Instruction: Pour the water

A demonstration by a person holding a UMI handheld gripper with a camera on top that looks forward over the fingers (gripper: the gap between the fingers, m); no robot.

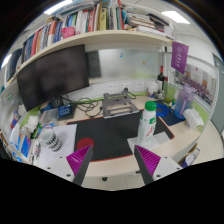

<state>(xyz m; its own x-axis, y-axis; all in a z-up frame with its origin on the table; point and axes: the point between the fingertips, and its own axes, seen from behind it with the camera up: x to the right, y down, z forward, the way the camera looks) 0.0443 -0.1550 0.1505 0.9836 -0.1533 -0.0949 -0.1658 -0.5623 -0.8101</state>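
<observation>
The gripper (113,160) stands wide apart and holds nothing: its two fingers, each with a magenta pad (80,159), rise at either side with clear space between them, above the near edge of the pale wooden counter (180,143).

A dark rectangular mat (112,135) lies on the counter just beyond the fingers and serves as the landmark here. At the right edge of the mat stands a tall white plastic bottle with a green cap (149,119), upright, ahead of the right finger and apart from it. Further right of the mat, near the counter's far end, is a translucent purple cup-like container (185,97), also upright. Behind the mat sits a grey metal device with a boxy frame (117,102). Behind and to the left of the mat a large black monitor (53,74) stands with its screen dark. Left of the mat, white papers (56,143) and small cluttered items lie on the counter; what they are cannot be told. Above all this, a long white shelf (100,40) carries a row of books (78,22) standing upright, and a purple poster (179,55) hangs on the wall to the right of the shelf.
</observation>
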